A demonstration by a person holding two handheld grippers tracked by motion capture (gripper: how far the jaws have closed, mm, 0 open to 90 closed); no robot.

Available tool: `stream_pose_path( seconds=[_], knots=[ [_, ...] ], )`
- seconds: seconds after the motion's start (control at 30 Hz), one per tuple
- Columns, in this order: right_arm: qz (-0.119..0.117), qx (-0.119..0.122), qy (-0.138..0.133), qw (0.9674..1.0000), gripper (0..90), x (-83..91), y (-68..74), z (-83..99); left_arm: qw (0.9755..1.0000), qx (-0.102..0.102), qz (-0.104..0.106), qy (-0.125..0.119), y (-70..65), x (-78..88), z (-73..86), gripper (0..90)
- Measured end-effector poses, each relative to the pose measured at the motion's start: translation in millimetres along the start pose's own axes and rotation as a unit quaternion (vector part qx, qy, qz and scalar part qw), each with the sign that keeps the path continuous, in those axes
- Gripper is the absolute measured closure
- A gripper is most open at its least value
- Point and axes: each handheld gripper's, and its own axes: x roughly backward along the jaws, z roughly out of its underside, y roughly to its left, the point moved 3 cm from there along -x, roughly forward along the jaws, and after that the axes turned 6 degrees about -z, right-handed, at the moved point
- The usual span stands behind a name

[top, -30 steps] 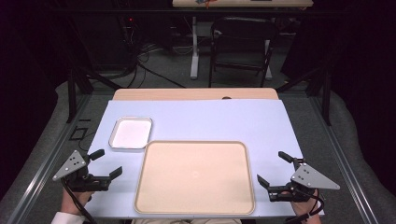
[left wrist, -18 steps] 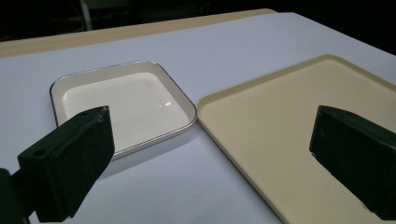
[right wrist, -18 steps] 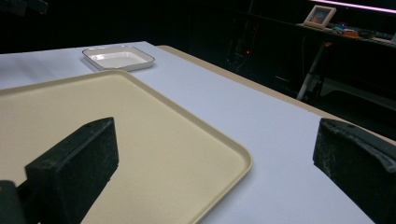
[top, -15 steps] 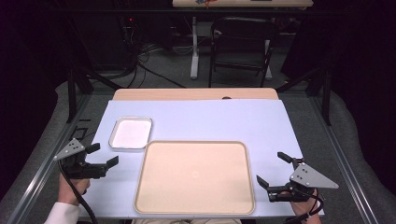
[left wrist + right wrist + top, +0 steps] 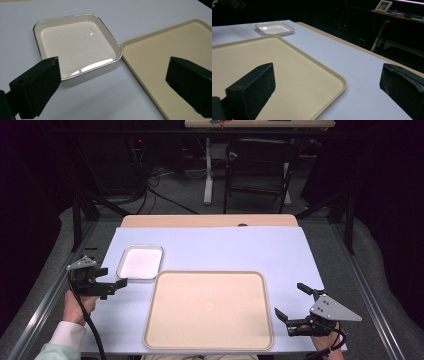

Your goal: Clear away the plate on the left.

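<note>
A small white square dish (image 5: 141, 262) with a metallic rim sits on the pale blue table cover, touching the far left corner of a large beige tray (image 5: 207, 307). Both are empty. My left gripper (image 5: 114, 276) hovers just left of the dish's near corner, open, with nothing between its jaws. In the left gripper view the dish (image 5: 75, 47) and the tray's corner (image 5: 170, 50) lie ahead of the open left gripper (image 5: 112, 67). My right gripper (image 5: 291, 300) is open beside the tray's right edge. The right gripper view shows the tray (image 5: 262, 57) between the wide jaws of the right gripper (image 5: 327, 67), and the dish (image 5: 274, 28) far off.
The pale blue cover (image 5: 240, 250) spreads over a wooden table whose far edge (image 5: 210, 221) shows. Metal frame rails (image 5: 45, 300) run along both sides. Beyond the table stand a dark chair (image 5: 260, 170) and a desk leg, with cables on the floor.
My left gripper has moved forward, away from the person, and now sits beside the white dish. The right gripper has barely shifted.
</note>
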Motion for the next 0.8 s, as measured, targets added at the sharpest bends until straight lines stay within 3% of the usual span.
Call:
stream_pose_path(
  seconds=[0.23,0.43,0.6,0.8],
  knots=[
    [-0.002,0.0,0.001,1.0,0.0,-0.3,0.1,-0.1,0.9988,-0.006,-0.009,0.048,9.2,-10.4,-21.3,0.0],
    [-0.005,0.001,0.002,1.0,0.0,0.0,0.4,0.0,0.9977,0.0,-0.021,0.064,21.1,-18.2,-32.8,0.0],
    [-0.006,0.0,0.002,1.0,0.0,-0.7,0.3,0.1,0.9952,0.016,-0.04,0.088,34.7,-29.7,-39.6,0.4],
    [-0.007,-0.005,0.003,1.0,0.0,-1.3,0.6,0.4,0.9903,0.025,-0.051,0.127,45.8,-48.9,-42.2,1.0]
  ],
)
